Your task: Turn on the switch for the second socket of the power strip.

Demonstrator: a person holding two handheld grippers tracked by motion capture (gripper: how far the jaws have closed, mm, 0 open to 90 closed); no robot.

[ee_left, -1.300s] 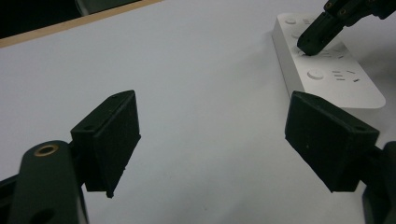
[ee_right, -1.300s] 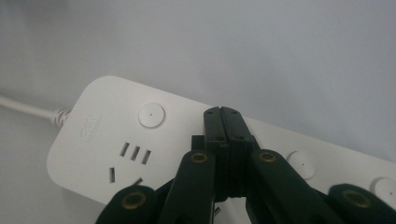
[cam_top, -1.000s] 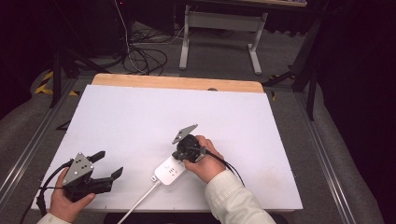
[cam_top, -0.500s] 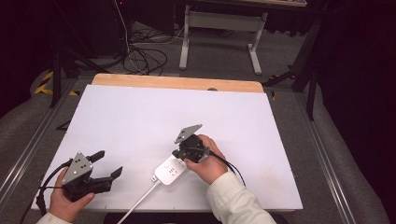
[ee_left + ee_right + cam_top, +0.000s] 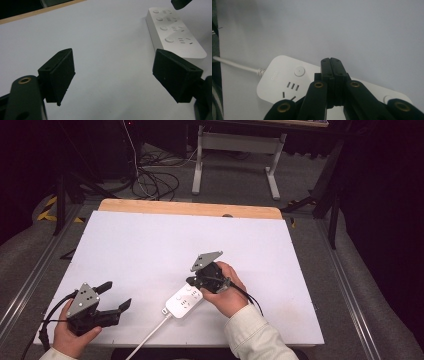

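Note:
A white power strip [image 5: 183, 301] lies on the white table [image 5: 150, 245] near the front edge, its white cable [image 5: 147, 336] running off toward the person. It has several sockets, each with a round button [image 5: 299, 71]. My right gripper [image 5: 191, 281] hangs just over the strip's far end with its jaws pressed together and nothing between them; the strip [image 5: 284, 80] passes under its tip [image 5: 333, 65]. My left gripper [image 5: 116, 295] rests at the front left, jaws wide apart, and the strip [image 5: 176, 32] lies ahead of it at the right.
A wooden strip [image 5: 190, 210] edges the table's far side. Beyond it on the floor are tangled cables [image 5: 155, 175] and a grey metal stand [image 5: 235, 150]. Rails [image 5: 30, 280] run along both sides of the table.
The right hand has shifted slightly with its gripper over the strip's far end. The left gripper has stayed where it was.

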